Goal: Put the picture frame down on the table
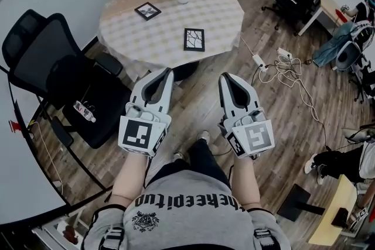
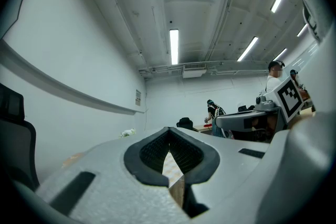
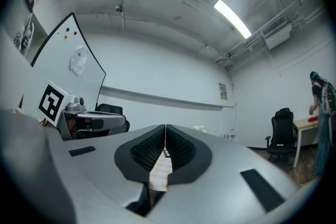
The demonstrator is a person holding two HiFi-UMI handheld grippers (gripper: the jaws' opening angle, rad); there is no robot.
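The left tool point(image 1: 169, 71) and right tool point(image 1: 223, 76) are pointing to twelve o'clock, closed on nothing; the picture frame point(image 1: 194, 39) is lying flat on the surface point(image 1: 224, 13).

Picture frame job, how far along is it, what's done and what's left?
Done, it seems: the near frame and the far frame both lie flat on the round table. In hand: nothing. The left tool and the right tool are shut and empty, held over the floor short of the table. Left: nothing that shows.
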